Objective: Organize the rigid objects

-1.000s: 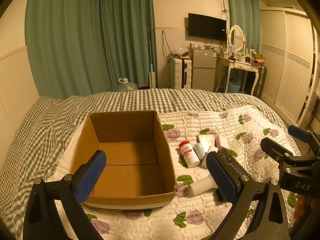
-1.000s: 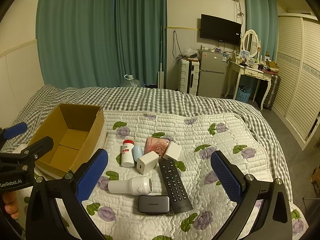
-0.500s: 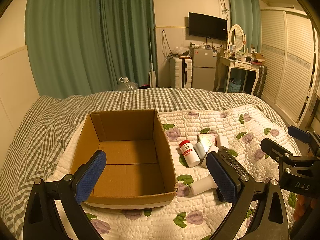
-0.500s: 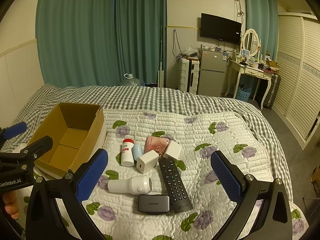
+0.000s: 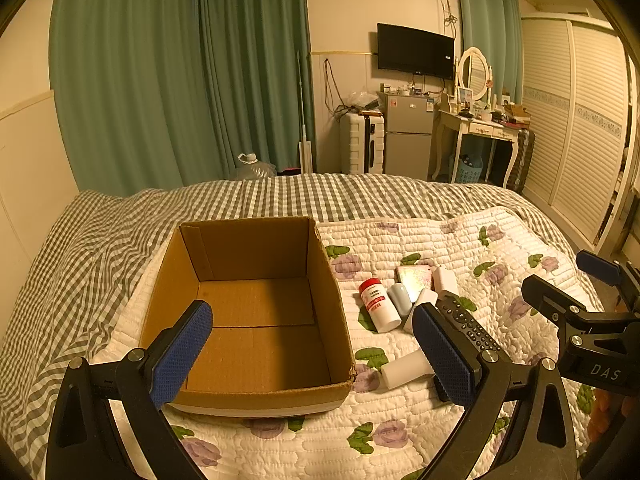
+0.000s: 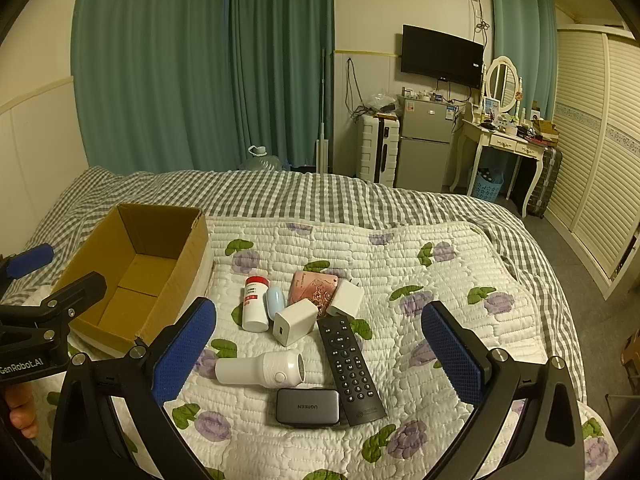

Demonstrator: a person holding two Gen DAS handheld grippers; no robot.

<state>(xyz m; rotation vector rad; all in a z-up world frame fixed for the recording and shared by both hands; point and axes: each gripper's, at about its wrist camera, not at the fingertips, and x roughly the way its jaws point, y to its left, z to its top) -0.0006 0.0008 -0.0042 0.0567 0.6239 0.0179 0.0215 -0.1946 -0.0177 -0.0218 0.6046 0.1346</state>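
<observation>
An open, empty cardboard box stands on the bed's left side. To its right lie a red-capped white bottle, a pale blue capsule, a pink case, two white chargers, a black remote, a white cylindrical device and a grey UGREEN box. My left gripper is open above the box's near edge. My right gripper is open above the cluster, holding nothing.
The items rest on a white floral quilt over a grey checked bedspread. Beyond the bed are green curtains, a suitcase, a small fridge and a dressing table. Wardrobe doors line the right wall.
</observation>
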